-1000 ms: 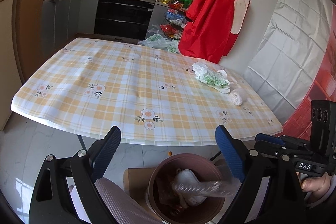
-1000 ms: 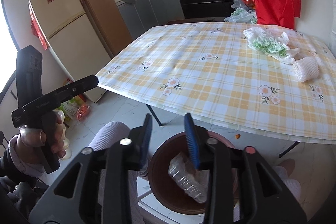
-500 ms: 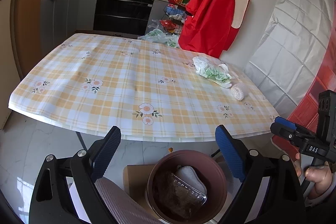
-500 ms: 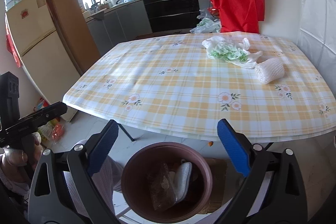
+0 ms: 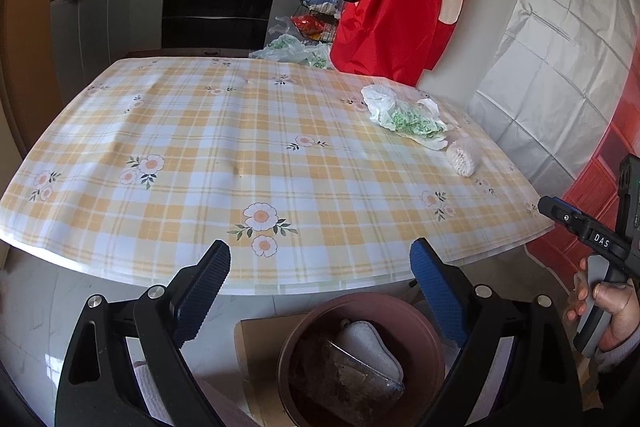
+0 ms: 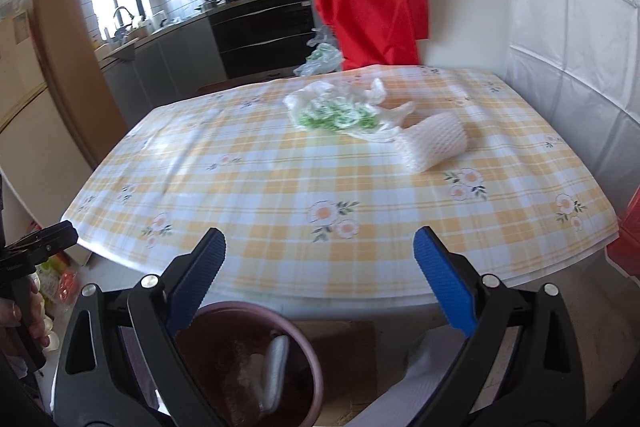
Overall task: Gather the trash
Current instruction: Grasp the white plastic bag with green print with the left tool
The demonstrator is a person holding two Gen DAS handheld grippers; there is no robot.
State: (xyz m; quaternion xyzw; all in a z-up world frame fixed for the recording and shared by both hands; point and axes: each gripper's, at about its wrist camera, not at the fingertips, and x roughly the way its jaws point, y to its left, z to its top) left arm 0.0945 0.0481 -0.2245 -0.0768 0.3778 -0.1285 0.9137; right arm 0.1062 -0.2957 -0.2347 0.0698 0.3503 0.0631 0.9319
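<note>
I see the checked table (image 6: 280,187) with two pieces of trash near its far right: a crumpled plastic bag (image 6: 336,111) and, just beside it, a white foam net sleeve (image 6: 434,143). Both my left gripper (image 5: 320,291) and right gripper (image 6: 320,267) are spread wide, empty. My worry: the light sleeve skidding away, or missing the brown bin (image 5: 360,359) below

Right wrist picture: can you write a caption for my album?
Open fingers hover above the bin, facing a foam net and plastic bag on the table.

Both the left gripper (image 5: 318,281) and right gripper (image 6: 318,269) gape wide (nothing between their jaws).
</note>
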